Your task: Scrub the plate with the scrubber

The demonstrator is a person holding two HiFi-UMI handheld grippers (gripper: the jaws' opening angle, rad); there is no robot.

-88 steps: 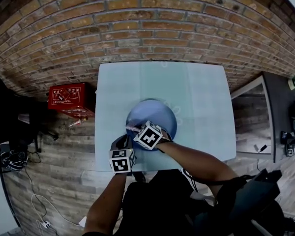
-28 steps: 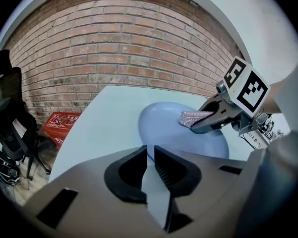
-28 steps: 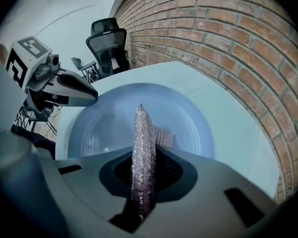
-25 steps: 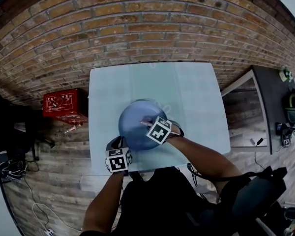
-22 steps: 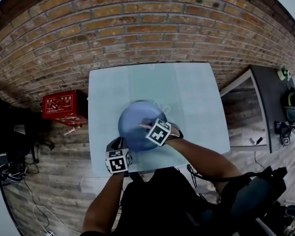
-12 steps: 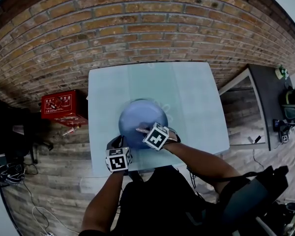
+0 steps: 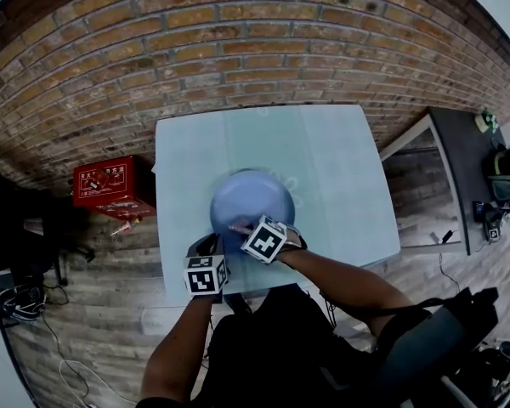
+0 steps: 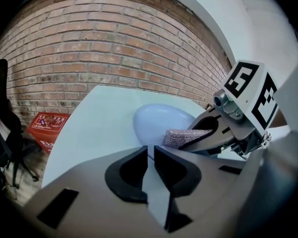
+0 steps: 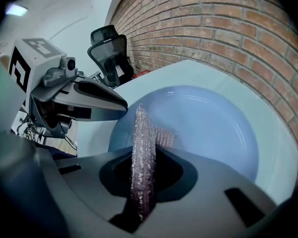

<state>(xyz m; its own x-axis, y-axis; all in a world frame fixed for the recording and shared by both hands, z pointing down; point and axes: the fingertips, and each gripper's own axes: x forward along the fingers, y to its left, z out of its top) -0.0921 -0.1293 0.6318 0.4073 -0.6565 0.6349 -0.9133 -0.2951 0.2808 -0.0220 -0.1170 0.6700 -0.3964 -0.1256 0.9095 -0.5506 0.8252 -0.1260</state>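
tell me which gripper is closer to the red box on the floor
Left. The left gripper is at the near-left rim of the plate, toward the red box; the right gripper, jaws shut on the scrubber, is over the plate, farther right.

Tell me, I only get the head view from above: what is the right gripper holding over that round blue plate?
Observer: The right gripper is shut on a glittery pinkish mesh scrubber, held edge-on, its far end over the round blue plate.
Operator: And the left gripper?
Observer: The left gripper has its jaws almost together, tips at the plate's near rim; I can't tell if they pinch it.
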